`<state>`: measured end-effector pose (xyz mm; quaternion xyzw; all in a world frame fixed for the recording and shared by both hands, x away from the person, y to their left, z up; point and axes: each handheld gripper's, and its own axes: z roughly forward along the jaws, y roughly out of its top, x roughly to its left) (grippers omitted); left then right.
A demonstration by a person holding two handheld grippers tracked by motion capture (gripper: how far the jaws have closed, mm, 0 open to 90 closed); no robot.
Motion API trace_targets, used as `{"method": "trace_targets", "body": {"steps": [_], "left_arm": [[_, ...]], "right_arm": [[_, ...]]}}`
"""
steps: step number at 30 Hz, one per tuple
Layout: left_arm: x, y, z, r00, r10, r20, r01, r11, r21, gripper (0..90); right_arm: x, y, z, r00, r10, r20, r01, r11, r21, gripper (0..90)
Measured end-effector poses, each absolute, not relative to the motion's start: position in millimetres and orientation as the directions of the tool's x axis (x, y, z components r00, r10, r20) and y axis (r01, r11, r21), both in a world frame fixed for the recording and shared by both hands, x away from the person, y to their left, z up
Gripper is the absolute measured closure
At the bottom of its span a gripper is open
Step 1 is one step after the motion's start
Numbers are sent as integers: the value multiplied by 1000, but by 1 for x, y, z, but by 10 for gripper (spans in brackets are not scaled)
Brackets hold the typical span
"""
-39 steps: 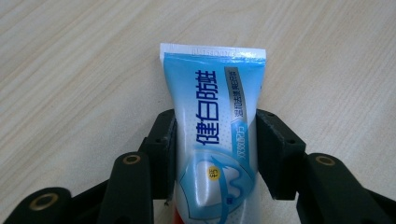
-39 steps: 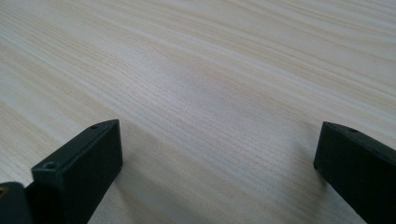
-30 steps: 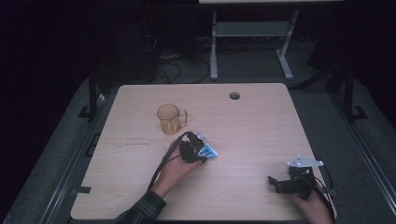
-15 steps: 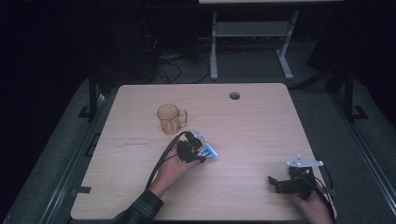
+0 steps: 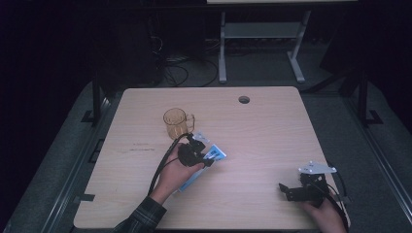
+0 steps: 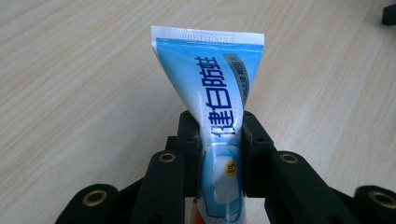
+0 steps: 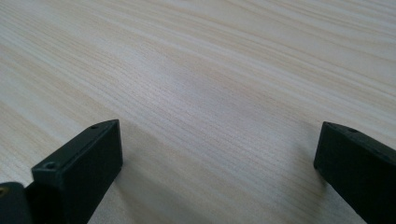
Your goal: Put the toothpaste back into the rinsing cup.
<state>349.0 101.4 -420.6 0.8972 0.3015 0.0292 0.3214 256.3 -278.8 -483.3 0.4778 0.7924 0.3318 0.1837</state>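
Note:
A blue and white toothpaste tube (image 6: 219, 102) stands between the jaws of my left gripper (image 6: 219, 135), which is shut on it; the crimped end points away from the camera. In the high view that left gripper (image 5: 194, 154) sits near the table's middle, just below an amber glass mug (image 5: 176, 122), with the toothpaste tube (image 5: 214, 154) sticking out to its right. My right gripper (image 5: 303, 187) rests near the front right of the table. In the right gripper view its jaws stand wide apart over bare wood, right gripper (image 7: 219, 154) open with nothing between them.
The light wooden table (image 5: 272, 136) has a round cable hole (image 5: 244, 99) near its far edge. A white metal frame (image 5: 257, 43) and cables lie on the dark floor beyond the table.
The left gripper with the tube has shifted slightly; the right gripper has stayed in place.

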Motion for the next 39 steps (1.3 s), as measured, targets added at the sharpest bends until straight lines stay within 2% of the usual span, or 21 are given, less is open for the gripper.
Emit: {"method": "trace_targets", "body": {"steps": [22, 39], "left_arm": [[346, 128, -388, 810, 553, -193, 508, -499, 702, 743], [348, 151, -373, 828, 525, -196, 446, -405, 798, 745]], "right_arm": [[256, -279, -483, -476, 879, 25, 635, 323, 701, 5], [256, -279, -483, -476, 879, 25, 635, 324, 701, 5]]}}
